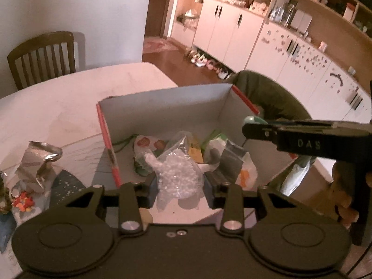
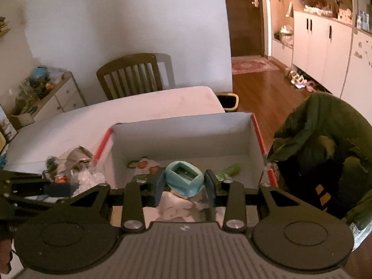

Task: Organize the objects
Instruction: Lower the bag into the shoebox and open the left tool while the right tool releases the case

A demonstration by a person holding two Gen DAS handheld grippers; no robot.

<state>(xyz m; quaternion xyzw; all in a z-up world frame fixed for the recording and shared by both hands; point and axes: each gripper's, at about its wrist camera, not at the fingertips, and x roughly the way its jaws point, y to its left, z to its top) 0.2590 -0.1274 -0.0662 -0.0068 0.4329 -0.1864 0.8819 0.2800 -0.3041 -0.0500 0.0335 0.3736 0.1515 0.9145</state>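
**Two loads hover over the box**

Right gripper (image 2: 183,183) pinches a teal pencil sharpener (image 2: 183,181) by its flat sides: hard, light, probably slick plastic, so a square grip suits it. Left gripper (image 1: 180,183) squeezes a clear bag of white beads (image 1: 177,176): soft, shifting, likely to sag. Both hang above the red-edged cardboard box (image 1: 162,107), partly filled already, on the white table (image 1: 69,97).

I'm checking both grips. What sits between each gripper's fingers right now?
Left gripper: a clear plastic bag, in its wrist view. Right gripper: a teal pencil sharpener, in its own.
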